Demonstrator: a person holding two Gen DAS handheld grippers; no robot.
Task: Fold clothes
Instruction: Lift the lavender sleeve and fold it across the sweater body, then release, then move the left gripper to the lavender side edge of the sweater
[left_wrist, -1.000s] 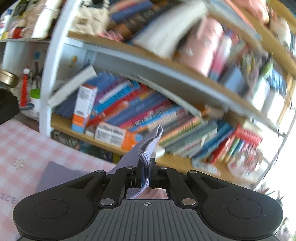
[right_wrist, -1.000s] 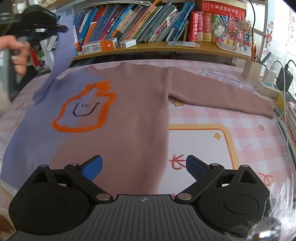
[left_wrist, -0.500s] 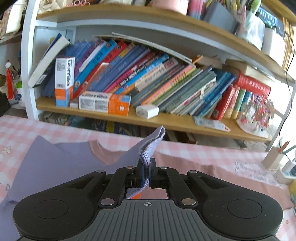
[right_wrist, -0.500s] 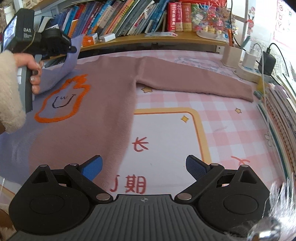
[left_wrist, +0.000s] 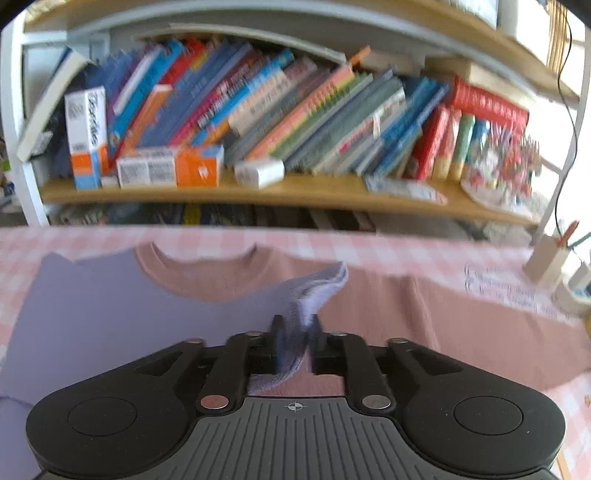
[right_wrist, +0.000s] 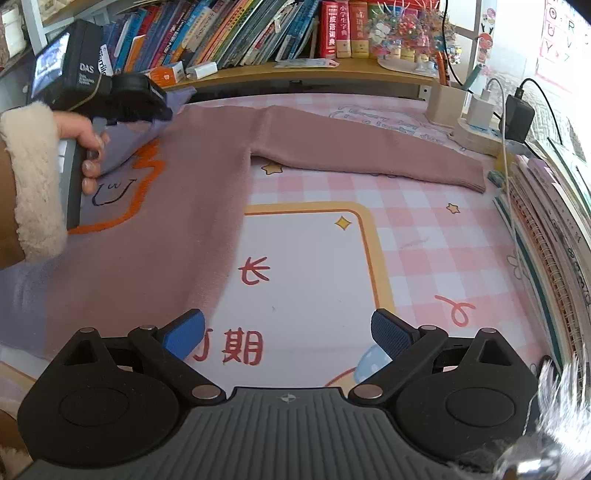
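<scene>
Pink-and-lilac sweater (right_wrist: 207, 206) flat on desk (right_wrist: 424, 236) — left gripper (left_wrist: 295, 338) fingers opening, lilac sleeve (left_wrist: 314, 291) between; right gripper (right_wrist: 288, 334) fingers spread, empty — bookshelf (left_wrist: 295, 192) behind.

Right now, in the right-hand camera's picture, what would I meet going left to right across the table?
Fluffy cuff → left tongs, opening with the purple sleeve between them → orange outline drawing → brown sleeve → white charger → stacked notebooks.

surface: pink checked tablecloth (right_wrist: 424, 236) | on it: sweater (right_wrist: 207, 177) spread flat; pen holder (right_wrist: 443, 103); charger block (right_wrist: 480, 110)
</scene>
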